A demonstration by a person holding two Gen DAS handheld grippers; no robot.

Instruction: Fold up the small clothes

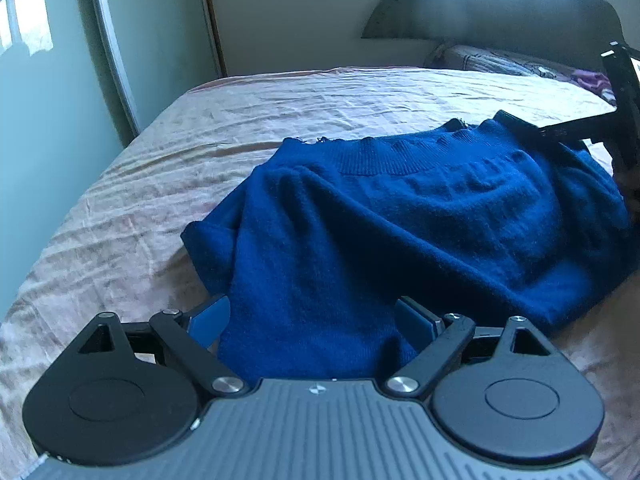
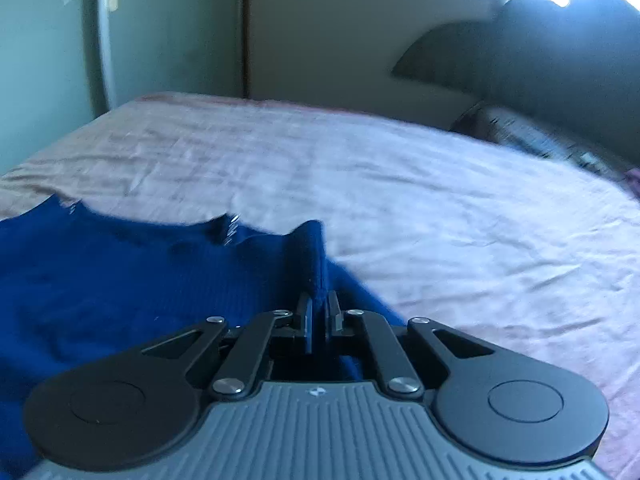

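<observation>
A dark blue knitted sweater [image 1: 400, 216] lies rumpled on the bed, its ribbed hem toward the far side. My left gripper [image 1: 312, 316] is open, its two blue-padded fingers standing wide on either side of the sweater's near edge. My right gripper [image 2: 319, 308] is shut on a raised fold of the sweater [image 2: 120, 280] at its right edge. The right gripper also shows in the left wrist view [image 1: 532, 128], at the sweater's far right corner.
The bed is covered by a wrinkled pinkish sheet [image 1: 280, 104]. A patterned pillow [image 1: 492, 60] and a dark headboard [image 1: 480, 4] are at the far right. A pale wall and a door frame [image 1: 108, 40] stand beyond the bed on the left.
</observation>
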